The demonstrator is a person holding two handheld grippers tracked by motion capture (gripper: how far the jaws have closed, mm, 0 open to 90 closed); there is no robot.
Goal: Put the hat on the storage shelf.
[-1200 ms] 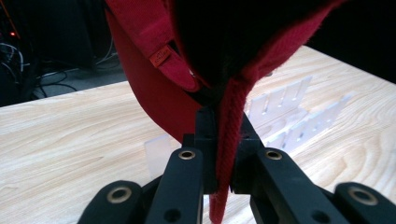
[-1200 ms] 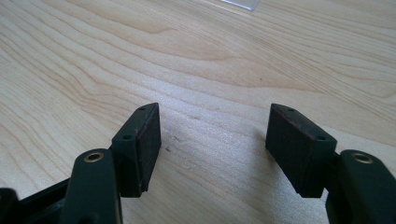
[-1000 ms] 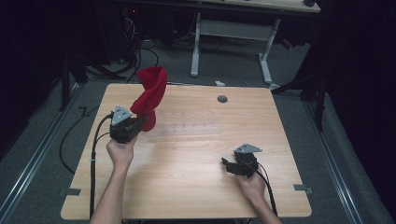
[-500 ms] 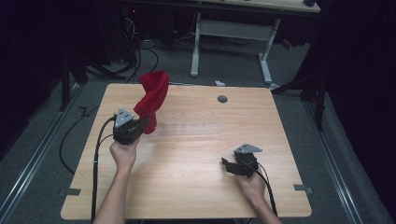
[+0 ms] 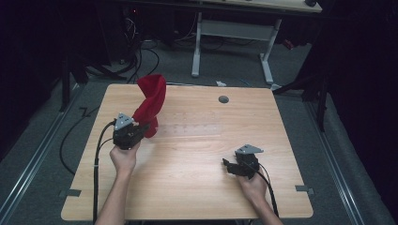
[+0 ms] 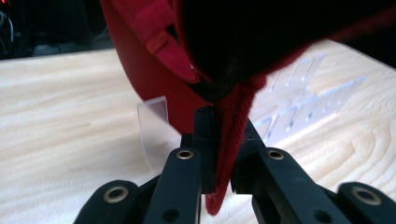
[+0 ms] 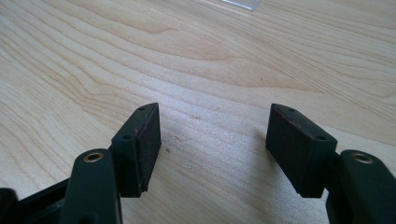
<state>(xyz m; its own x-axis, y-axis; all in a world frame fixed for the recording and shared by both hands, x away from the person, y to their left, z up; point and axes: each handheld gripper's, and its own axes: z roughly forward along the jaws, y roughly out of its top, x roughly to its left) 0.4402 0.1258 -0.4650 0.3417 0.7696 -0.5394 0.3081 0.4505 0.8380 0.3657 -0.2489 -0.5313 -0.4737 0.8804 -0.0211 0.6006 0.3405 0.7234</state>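
Near the table's [image 5: 197, 187] left edge, the left claw [image 5: 141, 129] pinches a red cloth [image 5: 151, 101]; the right claw [image 7: 212, 147] gapes empty.

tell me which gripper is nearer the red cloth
Left. The left gripper is shut on the red cloth, pinching its lower edge. The right gripper sits open on the near right part of the table, well apart from it.

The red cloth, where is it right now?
In the high view the red cloth stands up over the table's far left part, pinched at its lower end by the left gripper, beside a clear plastic sheet.
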